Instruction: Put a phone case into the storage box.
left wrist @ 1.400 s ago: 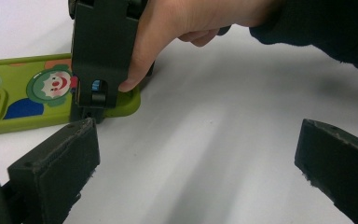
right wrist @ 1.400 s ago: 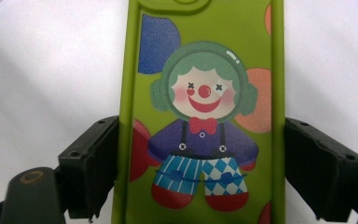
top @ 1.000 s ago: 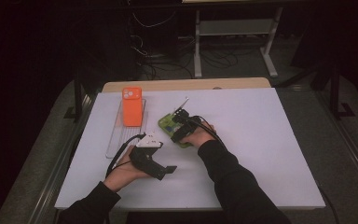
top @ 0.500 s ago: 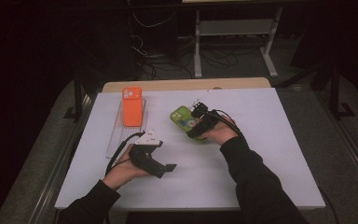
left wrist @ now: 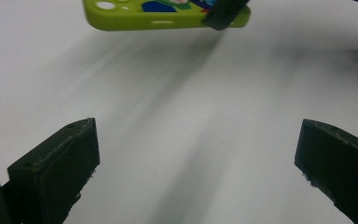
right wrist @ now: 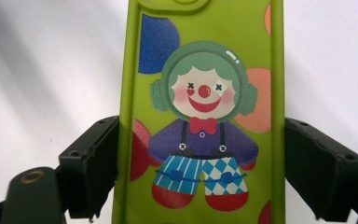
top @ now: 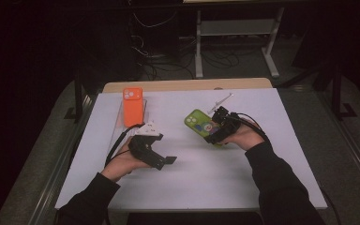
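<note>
Phones numbering two: orange phone (top: 132, 106) lying on table (top: 262, 187); right gripper (top: 217, 131) pinching green clown phone (right wrist: 205, 112). Left gripper (top: 161, 161) sitting spread, holding nothing.

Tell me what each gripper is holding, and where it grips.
The right gripper clamps the green phone case by its long side edges; the left gripper is open, holding nothing.
</note>
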`<state>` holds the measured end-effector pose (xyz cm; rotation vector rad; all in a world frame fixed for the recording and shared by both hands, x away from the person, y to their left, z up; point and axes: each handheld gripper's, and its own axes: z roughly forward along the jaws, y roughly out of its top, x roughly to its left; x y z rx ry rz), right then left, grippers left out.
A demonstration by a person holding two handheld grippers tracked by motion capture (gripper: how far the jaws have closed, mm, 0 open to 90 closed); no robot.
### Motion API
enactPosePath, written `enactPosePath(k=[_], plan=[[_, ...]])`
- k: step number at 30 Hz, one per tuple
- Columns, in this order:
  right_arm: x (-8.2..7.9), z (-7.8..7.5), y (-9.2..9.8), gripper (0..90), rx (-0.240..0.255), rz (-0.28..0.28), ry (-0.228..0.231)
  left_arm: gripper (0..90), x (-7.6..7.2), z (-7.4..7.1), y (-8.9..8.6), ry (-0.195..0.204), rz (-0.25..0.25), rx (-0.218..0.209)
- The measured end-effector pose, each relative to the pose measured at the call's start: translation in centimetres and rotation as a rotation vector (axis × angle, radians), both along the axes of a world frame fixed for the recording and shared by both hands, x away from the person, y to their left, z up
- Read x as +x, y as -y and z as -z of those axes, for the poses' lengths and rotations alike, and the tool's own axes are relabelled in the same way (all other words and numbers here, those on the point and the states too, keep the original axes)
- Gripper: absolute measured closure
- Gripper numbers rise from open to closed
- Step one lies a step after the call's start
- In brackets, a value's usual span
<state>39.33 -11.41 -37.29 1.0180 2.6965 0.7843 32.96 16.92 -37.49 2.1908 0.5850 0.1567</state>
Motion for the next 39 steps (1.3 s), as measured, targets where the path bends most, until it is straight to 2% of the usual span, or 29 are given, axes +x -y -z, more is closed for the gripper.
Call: enactPosePath(k=[3, 7, 9, 11, 14, 18, 20, 26, 28, 31, 34, 36, 39], plan=[[-0.5, -0.1, 0.7, 15.6, -0.014, -0.022, -0.001, 0.0, 0.4, -0.6, 0.3, -0.004, 0.013, -0.001], [-1.0, -0.3, 1.7, 15.6, -0.005, -0.056, 0.002, 0.0, 1.2, -1.0, 0.9, 0.015, 0.039, 0.027], [-1.2, -0.3, 2.1, 15.6, -0.007, -0.062, 0.007, 0.0, 1.5, -1.2, 1.1, 0.036, 0.043, 0.027], [-1.3, -0.4, 2.5, 15.6, -0.009, -0.086, 0.021, 0.0, 1.9, -1.3, 1.4, 0.021, 0.050, 0.014], [-1.7, -0.6, 3.0, 15.6, -0.015, -0.121, 0.028, 0.0, 2.4, -1.4, 1.9, 0.022, 0.070, 0.032], [-2.2, -0.8, 3.4, 15.5, -0.008, -0.160, 0.039, 0.0, 2.2, -1.6, 2.6, 0.050, 0.102, 0.028], [-2.5, -0.7, 3.5, 15.5, -0.005, -0.196, 0.038, 0.0, 2.0, -1.5, 2.8, 0.049, 0.132, 0.031], [-3.2, -0.3, 3.1, 15.5, -0.005, -0.317, 0.038, 0.0, 1.3, -1.5, 3.1, 0.051, 0.197, 0.022], [-3.4, -0.3, 2.7, 15.5, -0.010, -0.349, 0.037, 0.0, 1.2, -1.4, 3.2, 0.059, 0.222, 0.040], [-3.7, -0.2, 2.1, 15.5, -0.007, -0.397, 0.021, 0.0, 1.0, -1.3, 3.3, 0.055, 0.253, 0.042], [-4.1, 0.1, 1.4, 15.4, -0.013, -0.437, 0.016, 0.0, 0.8, -1.2, 3.5, 0.052, 0.272, 0.038], [-4.3, 0.2, 0.9, 15.4, -0.022, -0.451, 0.012, 0.0, 0.7, -1.2, 3.6, 0.066, 0.292, 0.055], [-4.7, 0.4, 0.5, 15.4, -0.028, -0.485, 0.001, 0.0, 0.6, -1.0, 3.8, 0.065, 0.316, 0.063]])
